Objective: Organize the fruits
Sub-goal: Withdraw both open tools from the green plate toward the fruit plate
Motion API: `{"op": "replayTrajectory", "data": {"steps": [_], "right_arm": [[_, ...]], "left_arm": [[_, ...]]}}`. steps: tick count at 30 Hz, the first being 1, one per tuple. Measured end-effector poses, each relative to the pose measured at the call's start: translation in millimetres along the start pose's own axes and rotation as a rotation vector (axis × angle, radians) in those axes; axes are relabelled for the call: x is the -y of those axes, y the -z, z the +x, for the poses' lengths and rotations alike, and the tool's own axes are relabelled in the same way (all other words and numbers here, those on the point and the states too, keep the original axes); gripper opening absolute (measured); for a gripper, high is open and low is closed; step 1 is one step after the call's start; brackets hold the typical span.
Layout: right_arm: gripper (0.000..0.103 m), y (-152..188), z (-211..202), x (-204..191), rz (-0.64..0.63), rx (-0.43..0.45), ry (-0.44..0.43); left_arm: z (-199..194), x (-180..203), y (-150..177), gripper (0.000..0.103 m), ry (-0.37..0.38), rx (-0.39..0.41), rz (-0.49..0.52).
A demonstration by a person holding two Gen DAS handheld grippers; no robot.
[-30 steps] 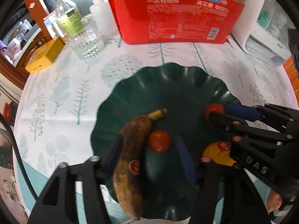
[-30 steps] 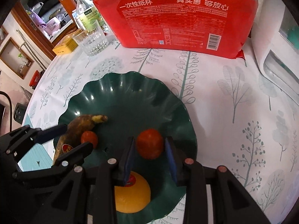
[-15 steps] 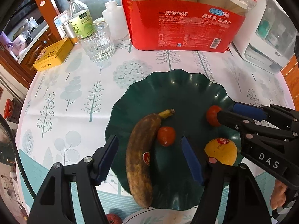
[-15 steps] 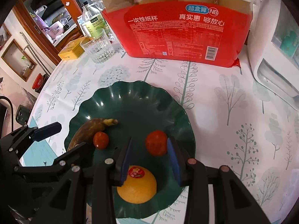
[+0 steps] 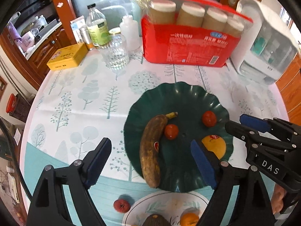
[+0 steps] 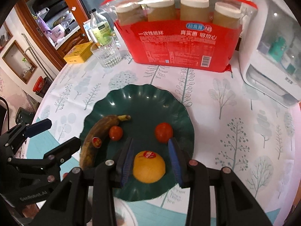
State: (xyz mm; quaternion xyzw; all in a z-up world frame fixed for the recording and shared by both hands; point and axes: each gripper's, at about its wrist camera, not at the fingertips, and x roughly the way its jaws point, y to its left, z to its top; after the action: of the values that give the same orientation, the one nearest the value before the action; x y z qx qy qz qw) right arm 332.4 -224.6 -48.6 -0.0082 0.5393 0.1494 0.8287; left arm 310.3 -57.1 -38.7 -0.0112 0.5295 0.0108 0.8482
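Four fruits lie on the green plate (image 5: 216, 101) below your grippers: left gripper (image 5: 150, 150) opening wider, right gripper (image 6: 150, 156) slightly spread, both empty.

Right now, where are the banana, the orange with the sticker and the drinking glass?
banana (image 5: 150, 150), left wrist view, middle of its browned peel.
orange (image 6: 149, 167), right wrist view, centre of its skin below the sticker.
drinking glass (image 5: 115, 54), left wrist view, its ribbed side wall.

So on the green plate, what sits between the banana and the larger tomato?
The smaller tomato lies between the banana and the larger tomato, close against the banana; bare green plate separates it from the larger one. Both wrist views show it.
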Motion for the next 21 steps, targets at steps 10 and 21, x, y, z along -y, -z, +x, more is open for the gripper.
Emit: {"op": "replayTrajectory", "data": {"steps": [10,21], "right_arm": [[0.047,20.0,-60.6,-34.0,0.001,0.065,0.027],[0.052,61.1,-120.8,-77.5,0.045,0.118,0.054]], "left_arm": [[-68.0,-22.8,21.6,0.087,0.010,0.079,0.004],[-128.9,-58.6,60.1,0.087,0.089,0.135,0.031]]}}
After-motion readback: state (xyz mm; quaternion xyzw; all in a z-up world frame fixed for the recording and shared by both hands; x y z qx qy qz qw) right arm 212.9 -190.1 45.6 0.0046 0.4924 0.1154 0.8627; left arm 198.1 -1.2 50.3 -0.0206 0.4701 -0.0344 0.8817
